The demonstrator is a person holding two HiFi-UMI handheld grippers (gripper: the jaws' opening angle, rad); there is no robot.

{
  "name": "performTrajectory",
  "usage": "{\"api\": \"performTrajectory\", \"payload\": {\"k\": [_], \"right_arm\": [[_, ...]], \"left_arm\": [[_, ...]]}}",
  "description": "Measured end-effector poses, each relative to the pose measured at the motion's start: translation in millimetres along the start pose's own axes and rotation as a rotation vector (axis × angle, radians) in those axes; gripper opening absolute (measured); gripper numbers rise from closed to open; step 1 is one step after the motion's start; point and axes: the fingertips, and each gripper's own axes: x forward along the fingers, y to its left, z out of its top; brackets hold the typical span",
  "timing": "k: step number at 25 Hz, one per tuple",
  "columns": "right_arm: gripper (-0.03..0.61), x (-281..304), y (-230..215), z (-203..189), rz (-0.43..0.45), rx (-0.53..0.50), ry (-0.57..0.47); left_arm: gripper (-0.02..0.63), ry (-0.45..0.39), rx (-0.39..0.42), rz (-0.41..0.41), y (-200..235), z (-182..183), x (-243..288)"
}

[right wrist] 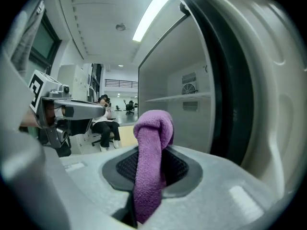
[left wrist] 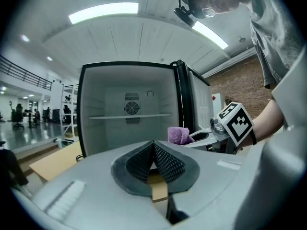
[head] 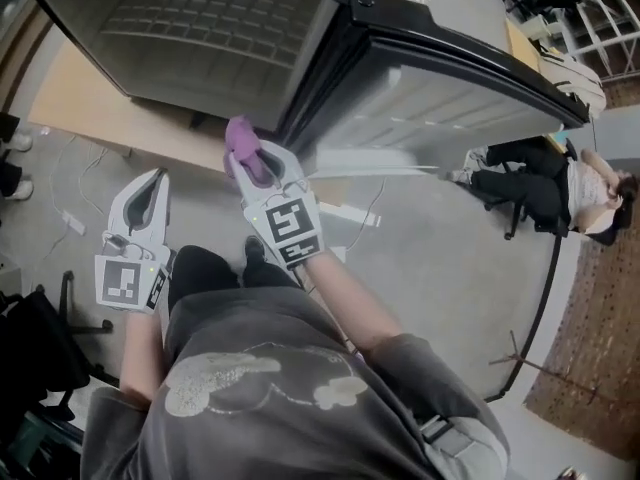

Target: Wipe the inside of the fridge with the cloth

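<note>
A small fridge (head: 200, 28) stands open on a wooden platform, its door (head: 440, 78) swung out to the right. Its white inside (left wrist: 127, 114) has one shelf (left wrist: 129, 116) and a fan at the back. My right gripper (head: 252, 163) is shut on a purple cloth (head: 242, 146), held just in front of the fridge's lower edge by the hinge side. The cloth (right wrist: 148, 162) folds up over the jaws in the right gripper view. My left gripper (head: 152, 190) hangs lower and to the left, shut with nothing in it (left wrist: 153, 150).
The wooden platform (head: 90, 98) runs under the fridge. Cables (head: 70, 218) lie on the grey floor at left. A person sits on a chair (head: 540, 188) at the right. A black frame (head: 540, 318) stands on the floor near a brick-patterned area.
</note>
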Motion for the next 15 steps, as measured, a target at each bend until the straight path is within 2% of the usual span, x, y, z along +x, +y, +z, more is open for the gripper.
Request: {"api": "performTrajectory", "payload": {"k": [7, 10, 15], "right_arm": [[0.081, 22.8, 33.7, -0.1, 0.128, -0.049, 0.024], [0.082, 28.0, 45.5, -2.1, 0.158, -0.057, 0.021], [0.082, 43.8, 52.2, -1.1, 0.151, -0.058, 0.035]], "left_arm": [[0.018, 0.035, -0.051, 0.132, 27.7, -23.5, -38.5], [0.018, 0.033, -0.07, 0.145, 32.3, -32.8, -49.1], [0.018, -0.023, -0.05, 0.135, 29.4, -27.4, -58.8]]}}
